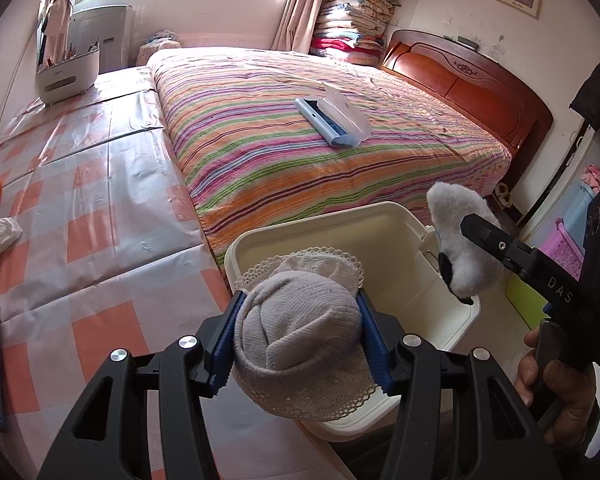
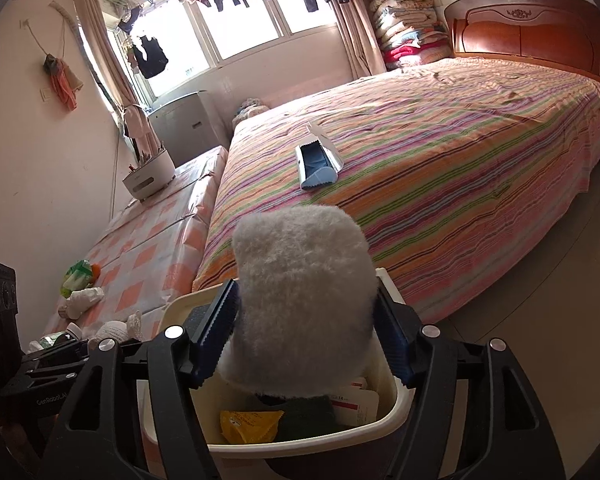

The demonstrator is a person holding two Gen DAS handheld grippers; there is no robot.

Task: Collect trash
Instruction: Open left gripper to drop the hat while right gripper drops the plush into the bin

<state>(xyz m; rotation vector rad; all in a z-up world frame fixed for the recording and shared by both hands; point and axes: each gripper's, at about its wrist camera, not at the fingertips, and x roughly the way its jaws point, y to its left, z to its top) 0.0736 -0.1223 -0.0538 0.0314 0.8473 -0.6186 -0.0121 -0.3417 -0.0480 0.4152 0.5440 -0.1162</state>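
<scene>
Left gripper [image 1: 298,340], left wrist view: blue pads clamped on a rolled grey sock with lace trim [image 1: 300,336], held over the near rim of the cream bin [image 1: 384,220]. Right gripper [image 1: 466,240] comes in from the right with a fluffy grey sock [image 1: 460,236] above the bin's far side.

Right wrist view: right gripper [image 2: 306,344] sits directly above the bin [image 2: 404,396]; fluffy sock [image 2: 300,300] sits between the jaws, but the right pad [image 2: 396,340] shows a gap, so no firm grip. Bin holds a yellow wrapper [image 2: 248,426] and paper. Striped bed [image 2: 420,168] behind.
</scene>
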